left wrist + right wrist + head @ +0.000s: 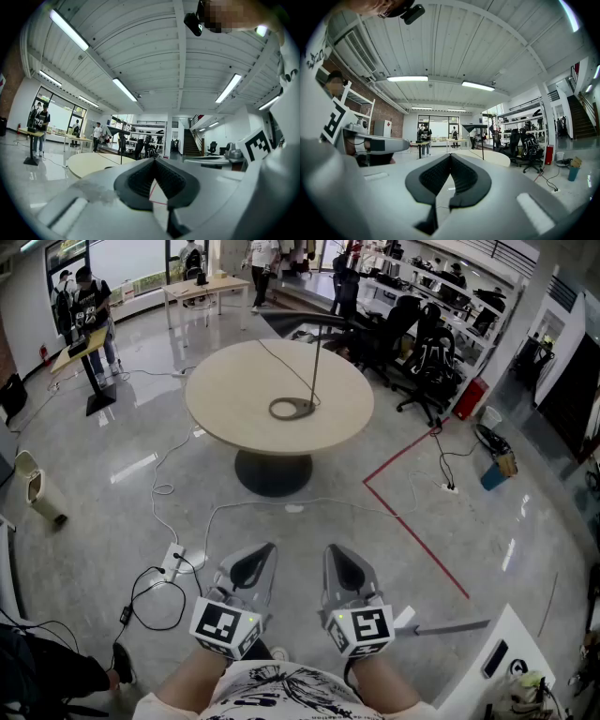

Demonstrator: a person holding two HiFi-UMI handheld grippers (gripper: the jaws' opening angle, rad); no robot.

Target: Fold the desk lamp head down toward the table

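A thin black desk lamp (316,367) stands upright on the round table (225,399), head raised.

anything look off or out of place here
Nothing is spilled or broken. The desk lamp stands upright on the round table, its cord trailing over the tabletop. The only untidy bit is the floor: loose cables and a power strip lie between the person and the table, a possible trip hazard.

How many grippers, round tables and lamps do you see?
Grippers: 2 (left gripper, right gripper)
Round tables: 1 (round table)
Lamps: 1 (lamp, standing on the round table)
Total: 4
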